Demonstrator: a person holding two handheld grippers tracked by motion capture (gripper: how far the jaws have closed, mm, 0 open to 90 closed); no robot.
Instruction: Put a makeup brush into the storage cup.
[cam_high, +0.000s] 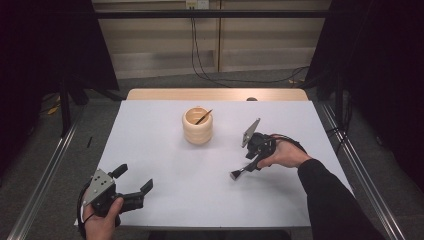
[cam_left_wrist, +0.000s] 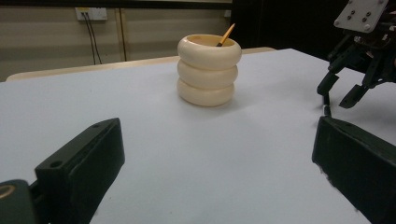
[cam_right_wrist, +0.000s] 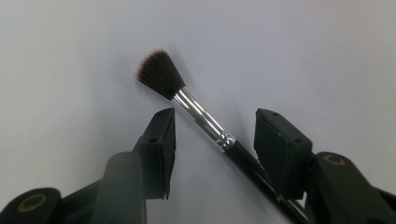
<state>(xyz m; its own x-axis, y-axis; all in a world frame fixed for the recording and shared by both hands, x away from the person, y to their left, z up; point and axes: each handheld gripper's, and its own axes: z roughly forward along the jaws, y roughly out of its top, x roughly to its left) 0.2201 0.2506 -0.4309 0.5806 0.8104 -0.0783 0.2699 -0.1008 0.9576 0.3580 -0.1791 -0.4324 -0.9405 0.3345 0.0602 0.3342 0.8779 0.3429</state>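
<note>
Brush: a makeup brush with a black handle, shiny silver ferrule and dark, pale-tipped bristles (cam_right_wrist: 159, 73) lies on the white table, right of centre in the high view (cam_high: 239, 173).
Brush axis: in the right gripper view it runs diagonally, bristles toward the upper left, handle toward the lower right; in the high view the bristle end points lower left.
Right gripper: the right gripper (cam_right_wrist: 215, 135) straddles the brush with jaws apart; the handle passes close under the right-hand jaw and the left-hand one stands clear, so nothing is clamped. In the high view it sits right of centre (cam_high: 251, 162).
Holder: a cream holder shaped like three stacked rings (cam_high: 197, 126) stands upright at upper centre of the high view, well apart from the brush.
Holder contents: a thin wooden-handled stick (cam_left_wrist: 227, 34) leans on its rim.
Left gripper: the left gripper (cam_high: 134, 182), at lower left of the high view, gapes wide over bare table.
Table: white tabletop (cam_high: 165, 165).
</note>
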